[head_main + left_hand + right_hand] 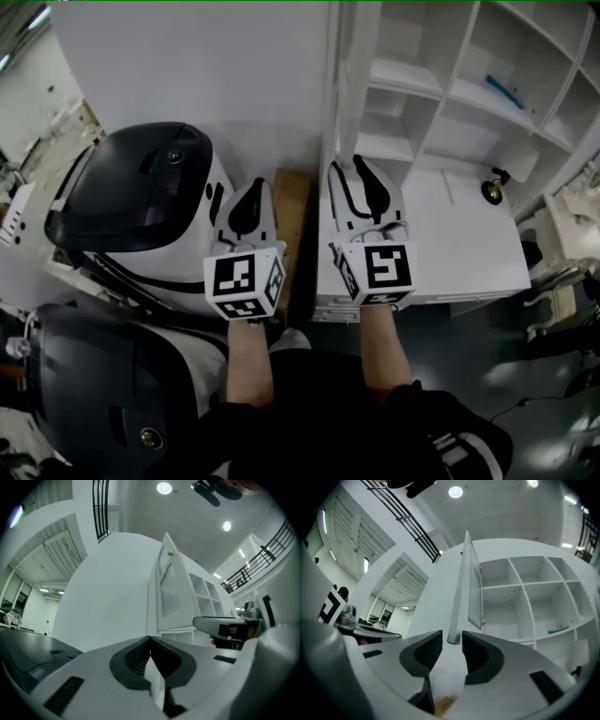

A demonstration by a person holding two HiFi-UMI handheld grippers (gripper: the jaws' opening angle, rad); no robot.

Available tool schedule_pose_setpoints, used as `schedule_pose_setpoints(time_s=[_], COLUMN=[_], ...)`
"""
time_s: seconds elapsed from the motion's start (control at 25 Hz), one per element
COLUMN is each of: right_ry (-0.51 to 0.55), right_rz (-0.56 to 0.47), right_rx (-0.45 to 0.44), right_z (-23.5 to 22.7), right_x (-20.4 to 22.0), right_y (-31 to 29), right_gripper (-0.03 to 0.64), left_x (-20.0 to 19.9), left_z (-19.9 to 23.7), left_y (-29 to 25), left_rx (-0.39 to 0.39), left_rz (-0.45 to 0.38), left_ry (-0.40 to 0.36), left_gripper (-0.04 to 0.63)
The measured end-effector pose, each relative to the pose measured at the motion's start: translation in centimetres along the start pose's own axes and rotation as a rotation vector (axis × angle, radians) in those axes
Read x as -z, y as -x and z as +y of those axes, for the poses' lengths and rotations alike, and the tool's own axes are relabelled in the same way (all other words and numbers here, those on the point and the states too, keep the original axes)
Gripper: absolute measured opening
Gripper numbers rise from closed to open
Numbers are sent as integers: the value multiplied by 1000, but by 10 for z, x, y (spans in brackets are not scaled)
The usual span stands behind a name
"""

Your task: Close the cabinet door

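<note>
At far left stood a black-and-white machine (141,192). Next to it, the left gripper (255,187) had its jaws pressed together with nothing between them. The cabinet door (335,84) stood open, seen edge-on. The right gripper (347,165) had its jaws spread, the door's lower edge between them but unclamped. The white cabinet (469,103) showed its bare shelves at right.

The cabinet door (473,592) looks smooth, white and matt; the black machine cover (131,183) is shiny plastic
</note>
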State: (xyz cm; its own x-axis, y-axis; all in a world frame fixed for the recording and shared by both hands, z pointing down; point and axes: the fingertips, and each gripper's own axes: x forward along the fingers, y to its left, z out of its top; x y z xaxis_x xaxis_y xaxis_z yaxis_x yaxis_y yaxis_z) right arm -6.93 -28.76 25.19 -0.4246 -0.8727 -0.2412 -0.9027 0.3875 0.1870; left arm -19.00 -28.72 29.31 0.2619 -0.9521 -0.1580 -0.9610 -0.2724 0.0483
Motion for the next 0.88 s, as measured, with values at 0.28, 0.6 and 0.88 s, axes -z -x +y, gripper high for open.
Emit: schedule_pose_setpoints(time_s=[0.28,0.6,0.88], right_ry=[4,-3,-2], right_rz=[-13,-3,19], right_rx=[52,72,78], right_z=[-7,-9,-12], right_x=[-2,2,3], right_y=[-4,0,5], right_gripper=[110,92,84], left_x=[-2,4,6], left_z=[3,-10,-24], left_y=[-2,-4,-4], left_rx=[-4,25,55], left_rz=[7,24,24], left_ry=[-20,-36,-41], left_gripper=[12,12,12])
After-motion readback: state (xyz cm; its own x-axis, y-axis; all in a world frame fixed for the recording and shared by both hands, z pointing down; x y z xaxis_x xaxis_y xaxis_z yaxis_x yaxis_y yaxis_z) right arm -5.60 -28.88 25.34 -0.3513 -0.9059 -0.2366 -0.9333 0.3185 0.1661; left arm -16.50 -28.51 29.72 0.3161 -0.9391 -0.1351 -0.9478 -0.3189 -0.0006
